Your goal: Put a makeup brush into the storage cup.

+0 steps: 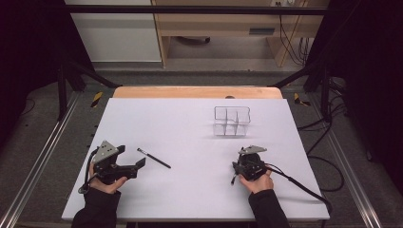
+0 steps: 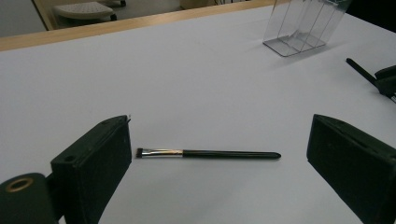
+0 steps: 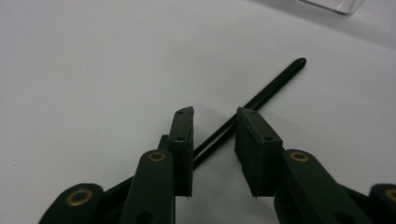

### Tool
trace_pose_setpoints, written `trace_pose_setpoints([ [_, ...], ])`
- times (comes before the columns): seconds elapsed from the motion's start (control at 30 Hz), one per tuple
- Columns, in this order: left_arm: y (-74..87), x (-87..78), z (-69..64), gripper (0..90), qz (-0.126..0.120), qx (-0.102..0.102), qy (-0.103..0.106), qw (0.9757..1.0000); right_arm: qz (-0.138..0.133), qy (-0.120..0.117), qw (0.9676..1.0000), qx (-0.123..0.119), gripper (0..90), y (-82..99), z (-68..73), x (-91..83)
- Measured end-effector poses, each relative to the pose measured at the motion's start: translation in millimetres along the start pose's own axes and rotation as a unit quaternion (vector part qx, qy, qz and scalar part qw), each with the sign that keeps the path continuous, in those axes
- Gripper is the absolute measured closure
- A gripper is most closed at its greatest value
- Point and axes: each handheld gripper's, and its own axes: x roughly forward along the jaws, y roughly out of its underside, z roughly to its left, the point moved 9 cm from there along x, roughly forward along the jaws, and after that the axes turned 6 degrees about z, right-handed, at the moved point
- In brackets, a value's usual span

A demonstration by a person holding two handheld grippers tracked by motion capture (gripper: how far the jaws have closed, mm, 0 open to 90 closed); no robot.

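Note:
A slim black makeup brush (image 1: 153,158) with a silver ferrule lies flat on the white table (image 1: 190,118). My left gripper (image 1: 133,159) sits just left of it, low over the table. In the left gripper view the brush (image 2: 210,153) lies crosswise between the wide-open jaws of that gripper (image 2: 219,123), untouched. My right gripper (image 1: 248,159) is at the front right. In the right gripper view a second black handle (image 3: 275,88) runs diagonally through the narrow gap of the gripper (image 3: 215,114); the pads stand a little off it.
A clear acrylic organizer (image 1: 231,121) with several compartments stands at the back right of the table, beyond the right gripper. A cable (image 1: 304,187) trails from that gripper over the right edge. A wooden strip (image 1: 197,91) borders the far side.

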Motion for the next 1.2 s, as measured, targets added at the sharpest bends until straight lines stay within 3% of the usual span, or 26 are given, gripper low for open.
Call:
trace_pose_setpoints([
  [0.3, 0.5, 0.4, -0.3, 5.9, 0.002, 0.001, 0.000, 1.0000, 0.005, -0.001, 1.0000, -0.004, 73.7, 1.1, -3.0, -2.3],
  [0.6, 1.4, 1.7, -1.3, 6.0, 0.005, 0.001, 0.002, 1.0000, 0.005, -0.022, 0.9996, 0.019, 75.2, 3.9, -9.0, -4.4],
  [1.03, 1.4, 1.6, -2.2, 6.4, 0.004, 0.003, 0.003, 1.0000, 0.009, -0.016, 0.9996, 0.020, 79.4, 4.4, -11.4, -7.5],
  [1.2, 1.0, 1.2, -1.9, 6.5, 0.003, 0.002, 0.003, 1.0000, 0.009, -0.012, 0.9997, 0.020, 74.8, 4.0, -12.4, -7.2],
])
